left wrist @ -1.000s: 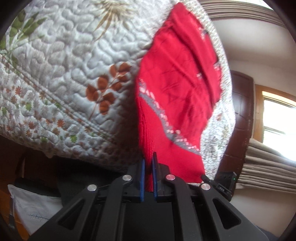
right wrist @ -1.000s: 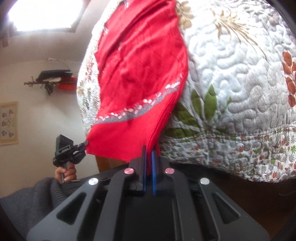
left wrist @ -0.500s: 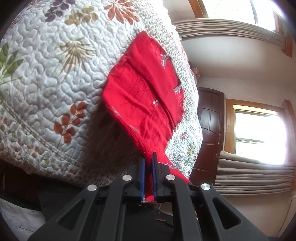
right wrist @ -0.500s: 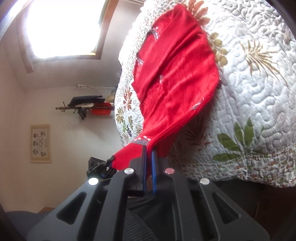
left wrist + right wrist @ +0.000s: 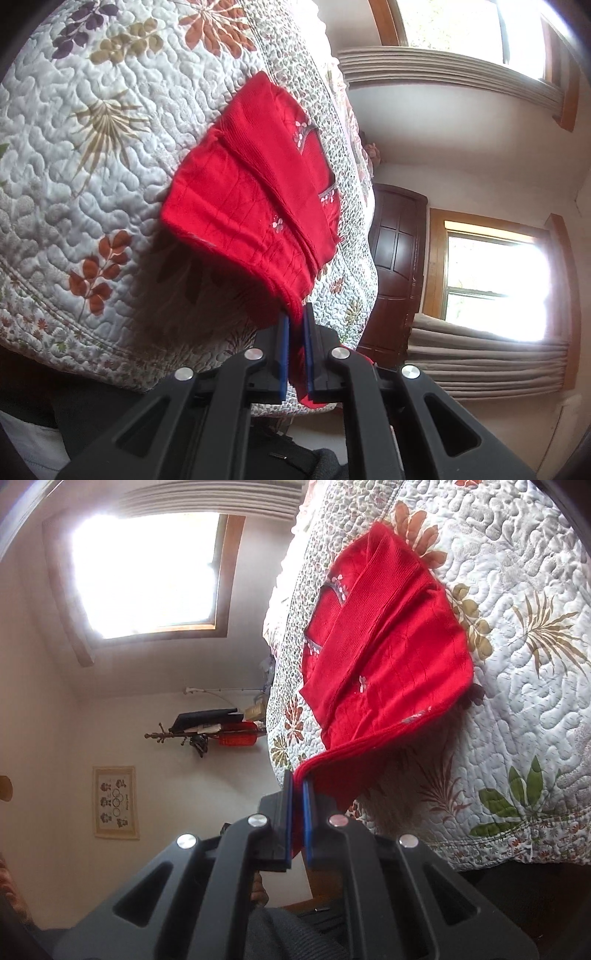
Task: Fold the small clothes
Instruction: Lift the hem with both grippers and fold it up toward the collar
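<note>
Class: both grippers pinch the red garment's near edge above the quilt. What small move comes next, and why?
Probably carry that edge forward and lay it on the far half: left gripper and right gripper hold the red garment lifted off the quilt, fold unfinished.

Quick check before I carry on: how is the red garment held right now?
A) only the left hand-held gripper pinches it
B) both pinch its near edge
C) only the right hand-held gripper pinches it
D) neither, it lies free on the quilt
B: the left hand-held gripper and the right hand-held gripper each have the red garment clamped between their blue pads, its near edge lifted off the quilt.
</note>
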